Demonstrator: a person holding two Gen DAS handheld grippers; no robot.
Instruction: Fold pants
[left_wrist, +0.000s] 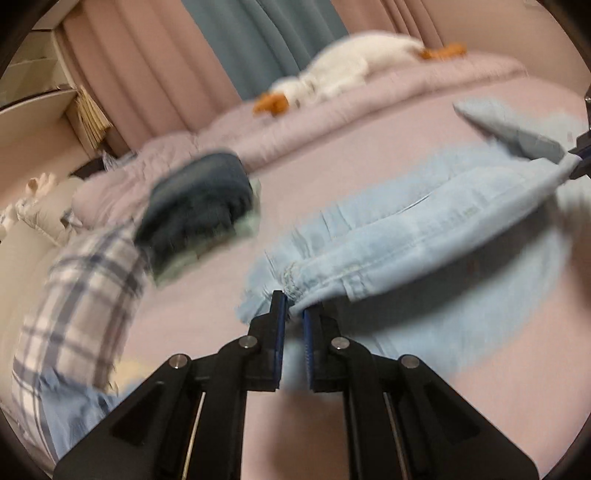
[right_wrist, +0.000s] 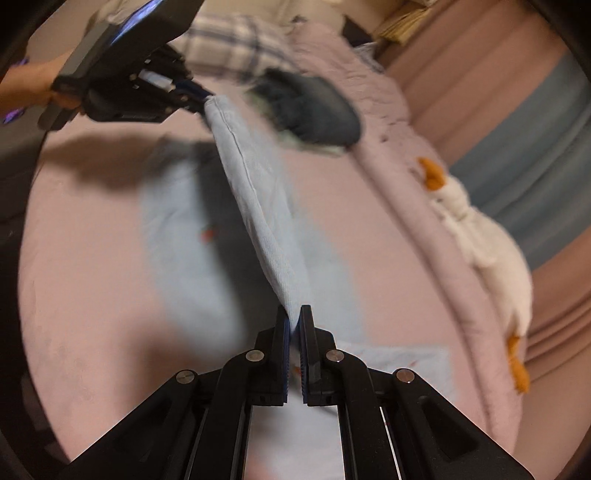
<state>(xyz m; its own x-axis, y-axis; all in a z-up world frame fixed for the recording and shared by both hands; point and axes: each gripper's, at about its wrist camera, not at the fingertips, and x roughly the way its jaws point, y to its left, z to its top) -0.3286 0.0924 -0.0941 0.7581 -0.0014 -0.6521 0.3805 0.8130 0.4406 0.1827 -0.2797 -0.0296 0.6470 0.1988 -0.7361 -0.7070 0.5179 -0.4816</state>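
both grippers (left_wrist: 293, 306) (right_wrist: 294, 317) clamp pants (left_wrist: 424, 229)

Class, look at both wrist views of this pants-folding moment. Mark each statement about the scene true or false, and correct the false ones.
1. Both grippers pinch the light blue pants. True: the left gripper and the right gripper are each shut on the fabric.
2. The pants lie flat, untouched. False: one edge is lifted and stretched between the grippers.
3. A white stuffed goose lies at the bed's edge. True.
4. The folded dark garment is red. False: it is dark blue.
5. The bed sheet is green. False: it is pale pink.
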